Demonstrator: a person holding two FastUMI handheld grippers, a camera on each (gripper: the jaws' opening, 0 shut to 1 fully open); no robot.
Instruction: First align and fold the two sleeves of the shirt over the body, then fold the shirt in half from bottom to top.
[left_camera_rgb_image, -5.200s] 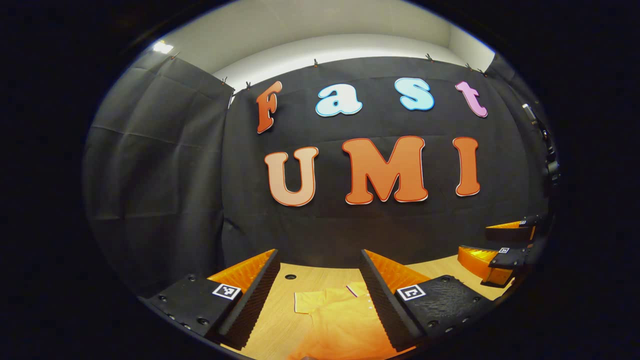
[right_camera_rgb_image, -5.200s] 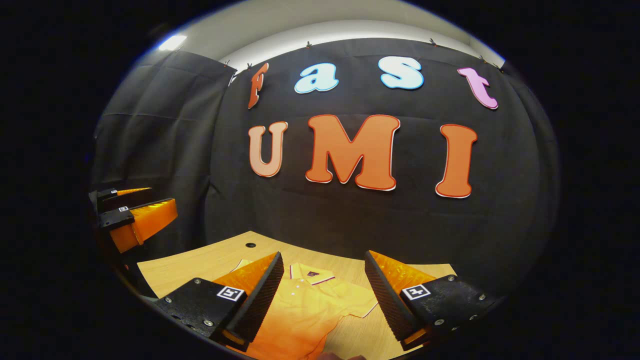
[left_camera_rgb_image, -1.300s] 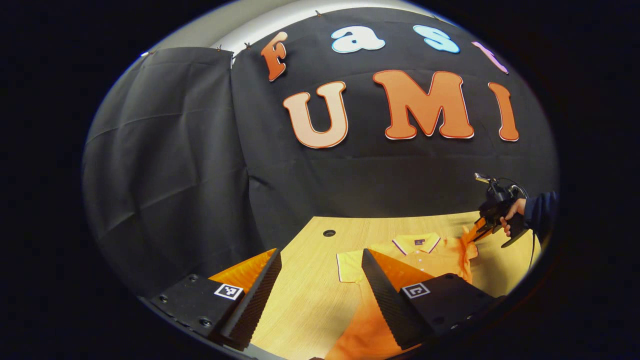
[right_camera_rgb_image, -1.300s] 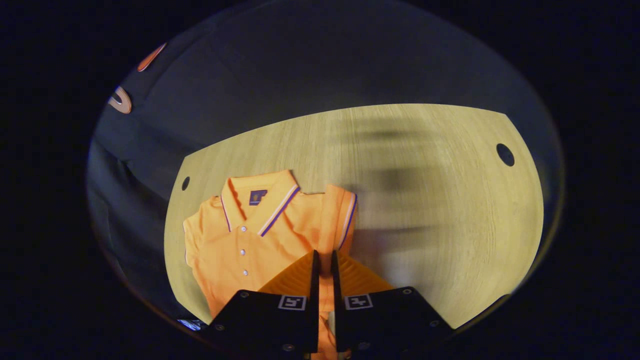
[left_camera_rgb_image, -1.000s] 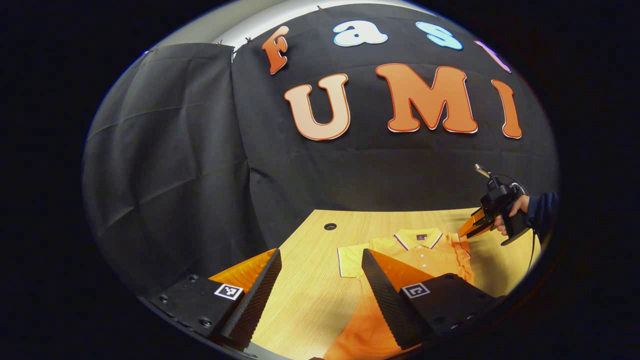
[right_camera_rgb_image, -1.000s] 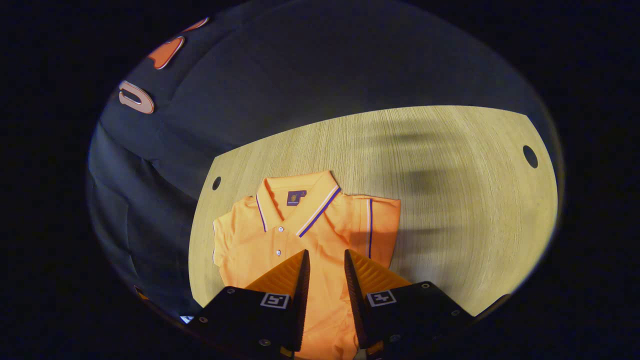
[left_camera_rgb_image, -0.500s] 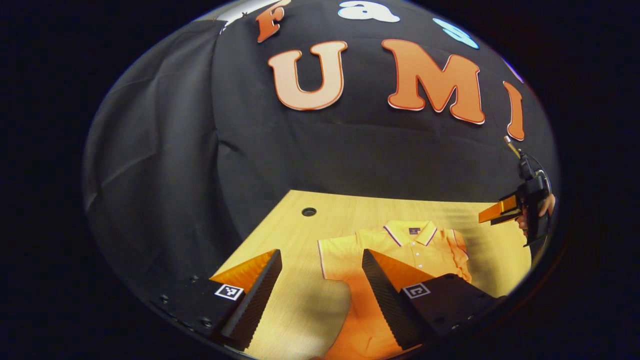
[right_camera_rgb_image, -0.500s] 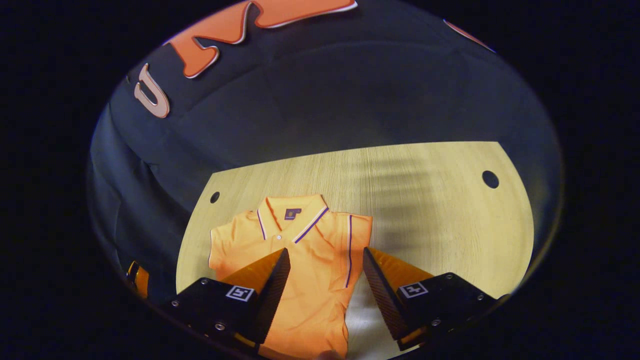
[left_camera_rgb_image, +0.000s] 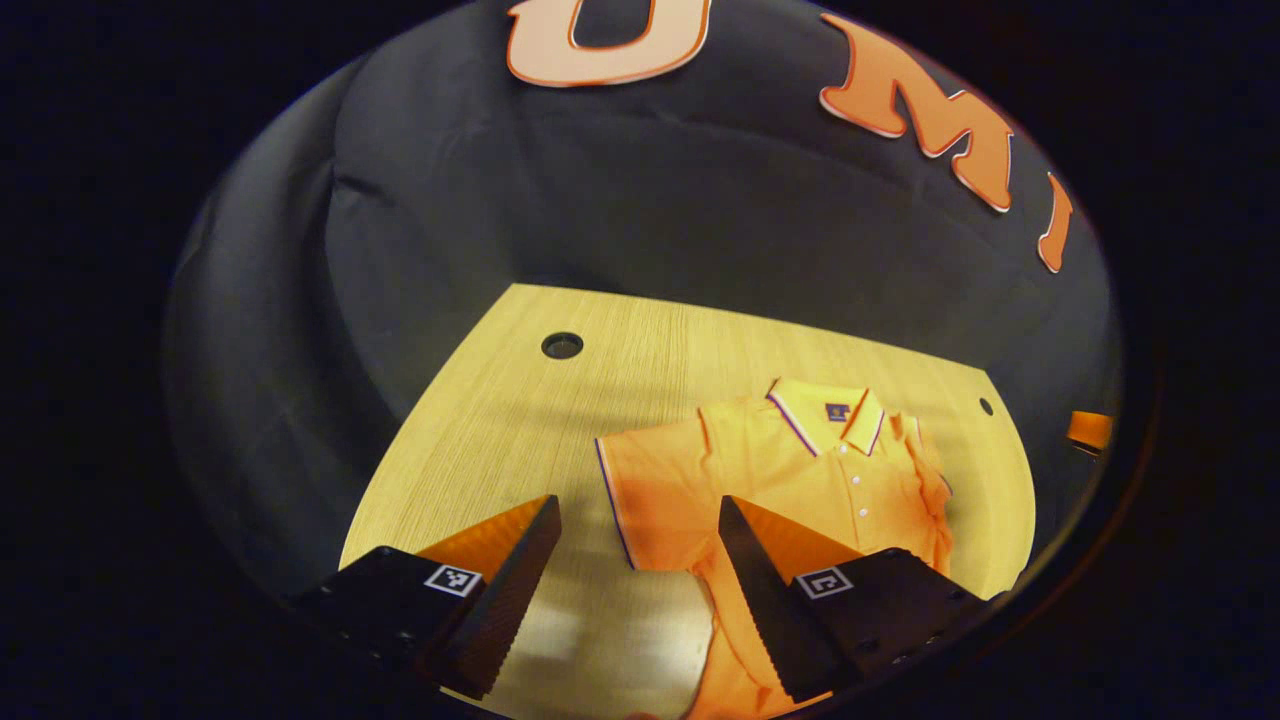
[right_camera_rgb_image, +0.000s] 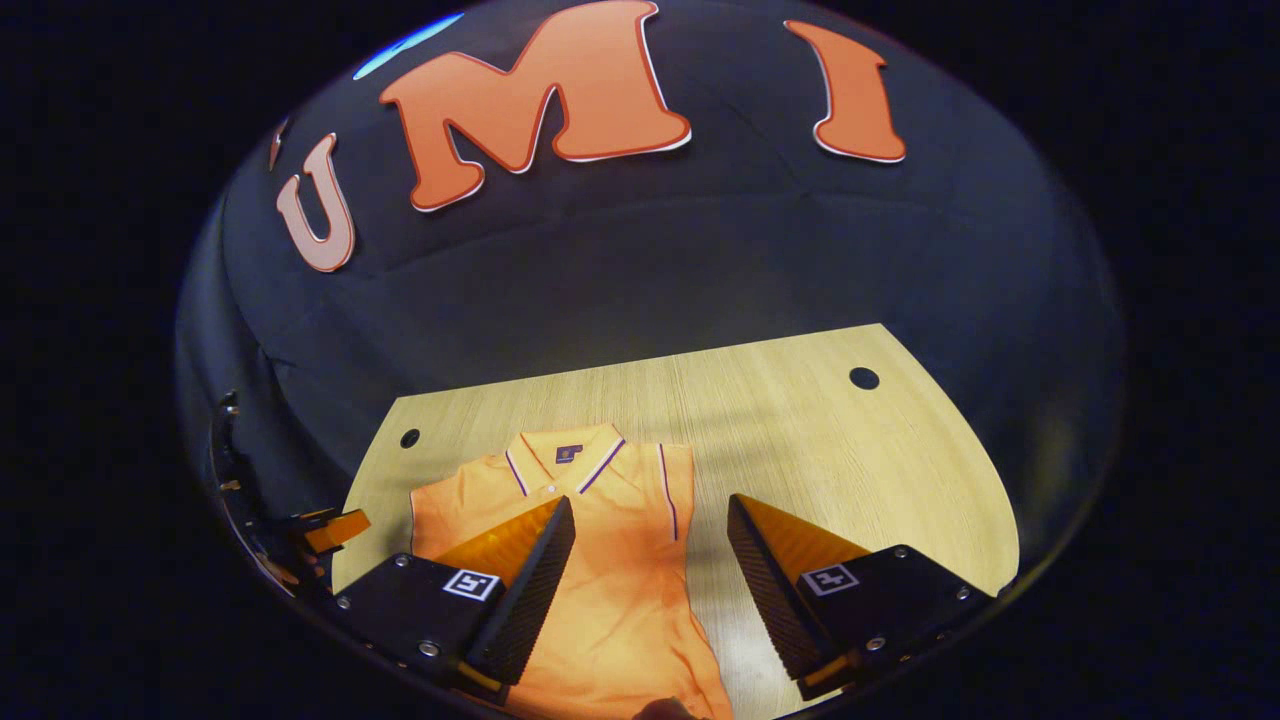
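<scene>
An orange polo shirt (left_camera_rgb_image: 800, 480) lies flat on the wooden table (left_camera_rgb_image: 500, 420), collar toward the black wall. Its left sleeve (left_camera_rgb_image: 645, 490) is spread out to the side. The right sleeve (right_camera_rgb_image: 672, 480), with a striped cuff, lies folded over the body of the shirt (right_camera_rgb_image: 600, 560). My left gripper (left_camera_rgb_image: 637, 515) is open above the spread left sleeve, apart from the cloth. My right gripper (right_camera_rgb_image: 650, 510) is open and holds nothing, above the shirt's right side. The right gripper (left_camera_rgb_image: 1088, 430) also peeks in at the far right of the left gripper view, and the left gripper (right_camera_rgb_image: 335, 528) at the left of the right gripper view.
The table (right_camera_rgb_image: 820, 450) has a round cable hole (left_camera_rgb_image: 562, 345) near its far left corner and another hole (right_camera_rgb_image: 864, 378) near the far right. The black cloth wall closes off the back. Bare wood lies to the right of the shirt.
The right gripper let go of the right sleeve, which now lies folded on the body, then opened and drew back. The left gripper tipped down toward the left sleeve.
</scene>
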